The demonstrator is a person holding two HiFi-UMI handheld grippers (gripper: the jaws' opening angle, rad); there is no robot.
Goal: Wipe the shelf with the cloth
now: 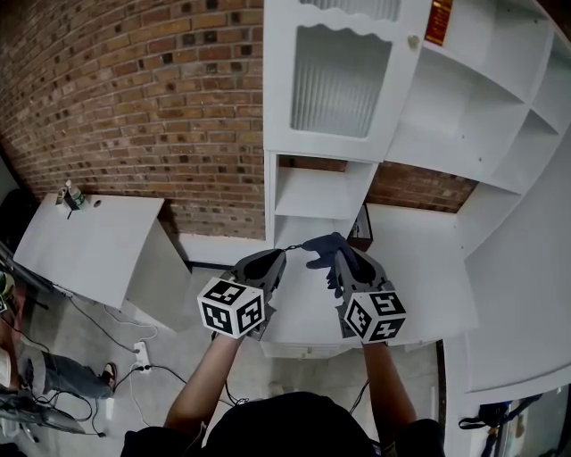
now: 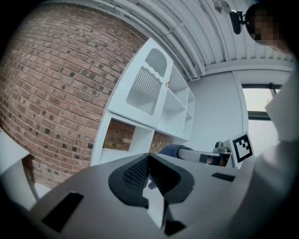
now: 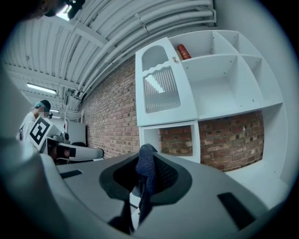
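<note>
The white shelf unit [image 1: 314, 193] stands against a brick wall, with an open cubby low in its middle. A dark blue cloth [image 1: 325, 251] is pinched in my right gripper [image 1: 344, 259], which is shut on it just in front of that cubby. In the right gripper view the cloth [image 3: 146, 169] sticks up between the jaws and hangs below them. My left gripper [image 1: 278, 257] hovers close beside it on the left. Its pads [image 2: 140, 169] meet at the tip with nothing between them. From the left gripper view the cloth [image 2: 172, 150] shows at the tip of the right gripper.
A ribbed-glass cabinet door [image 1: 339, 80] is above the cubby. Open white shelves [image 1: 486, 116] run up to the right, with a red book [image 1: 439, 20] at the top. A white desk top [image 1: 419, 259] lies below. A separate white table [image 1: 89, 241] stands left.
</note>
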